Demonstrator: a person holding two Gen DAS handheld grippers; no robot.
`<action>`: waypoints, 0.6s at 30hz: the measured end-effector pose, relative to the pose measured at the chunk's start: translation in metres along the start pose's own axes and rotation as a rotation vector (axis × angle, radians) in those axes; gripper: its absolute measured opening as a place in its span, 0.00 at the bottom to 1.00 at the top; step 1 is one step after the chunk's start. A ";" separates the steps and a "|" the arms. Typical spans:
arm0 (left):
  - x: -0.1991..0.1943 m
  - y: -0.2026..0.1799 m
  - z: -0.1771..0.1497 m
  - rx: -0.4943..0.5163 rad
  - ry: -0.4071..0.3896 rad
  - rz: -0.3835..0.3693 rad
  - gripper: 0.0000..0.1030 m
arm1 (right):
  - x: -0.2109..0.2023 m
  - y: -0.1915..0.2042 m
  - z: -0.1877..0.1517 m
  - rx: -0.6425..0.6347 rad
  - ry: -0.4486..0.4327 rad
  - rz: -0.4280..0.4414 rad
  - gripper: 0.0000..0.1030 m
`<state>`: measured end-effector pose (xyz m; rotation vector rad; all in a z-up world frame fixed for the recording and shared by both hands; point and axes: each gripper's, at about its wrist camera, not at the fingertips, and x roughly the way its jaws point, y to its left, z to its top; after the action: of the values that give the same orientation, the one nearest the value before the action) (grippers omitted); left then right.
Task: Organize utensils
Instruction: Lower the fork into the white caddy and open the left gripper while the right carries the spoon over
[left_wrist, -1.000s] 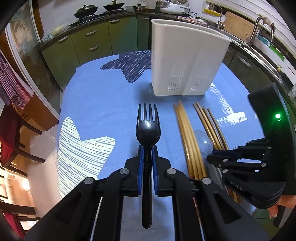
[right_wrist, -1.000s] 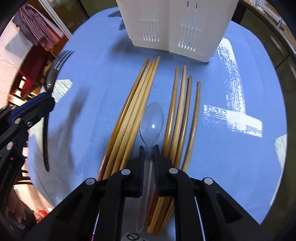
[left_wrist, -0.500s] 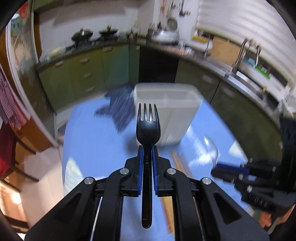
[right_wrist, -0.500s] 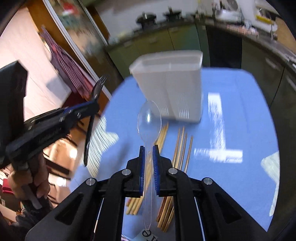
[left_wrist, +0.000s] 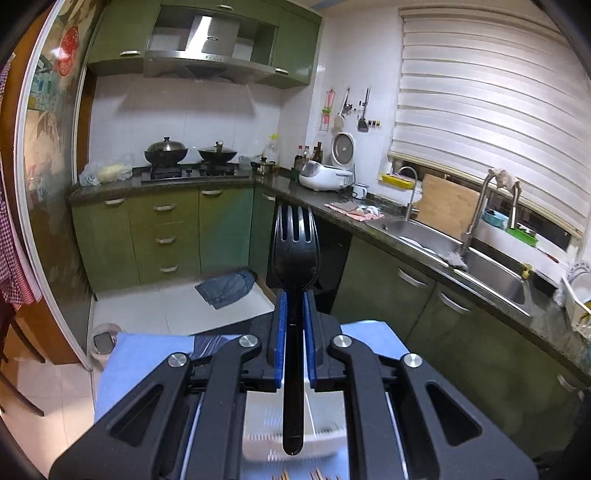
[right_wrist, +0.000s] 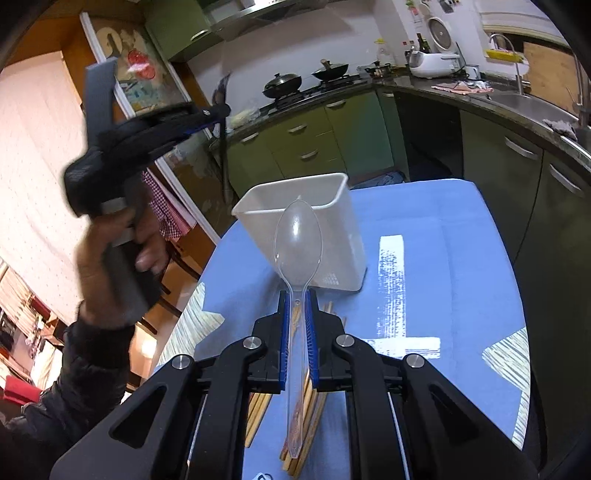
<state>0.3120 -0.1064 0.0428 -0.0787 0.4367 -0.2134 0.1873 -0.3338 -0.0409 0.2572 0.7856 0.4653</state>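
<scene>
My left gripper (left_wrist: 294, 306) is shut on a black plastic fork (left_wrist: 294, 251), tines pointing away, held high above the table. Under it the white utensil holder (left_wrist: 321, 417) shows between the gripper's arms. My right gripper (right_wrist: 296, 306) is shut on a clear plastic spoon (right_wrist: 298, 240), bowl forward, raised over the wooden chopsticks (right_wrist: 258, 406) on the blue cloth. The white utensil holder (right_wrist: 325, 229) stands just beyond the spoon. In the right wrist view the left gripper (right_wrist: 219, 110) is up at the left, blurred, held by a hand (right_wrist: 110, 251), with the black fork (right_wrist: 222, 147) hanging from it.
A blue patterned cloth (right_wrist: 443, 258) covers the round table. Green kitchen cabinets (left_wrist: 166, 240), a stove with pans (left_wrist: 192, 155) and a sink counter (left_wrist: 461, 254) ring the far side. A cloth lies on the floor (left_wrist: 227, 286). Red chairs stand at the left (right_wrist: 22, 387).
Both grippers rose from low over the table and tilted up, each keeping its utensil. The spoon left the chopsticks. The left view now faces the kitchen instead of the table.
</scene>
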 end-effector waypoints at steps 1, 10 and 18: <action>0.007 -0.001 -0.003 0.006 -0.001 0.006 0.09 | 0.000 -0.003 0.001 0.001 -0.007 -0.004 0.09; 0.051 0.008 -0.032 0.006 0.018 0.054 0.09 | -0.006 -0.007 0.013 -0.027 -0.061 -0.029 0.09; 0.049 0.017 -0.066 0.025 0.102 0.066 0.13 | -0.008 -0.003 0.034 -0.031 -0.122 -0.036 0.09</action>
<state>0.3305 -0.1030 -0.0397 -0.0289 0.5374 -0.1583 0.2083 -0.3416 -0.0135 0.2400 0.6619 0.4233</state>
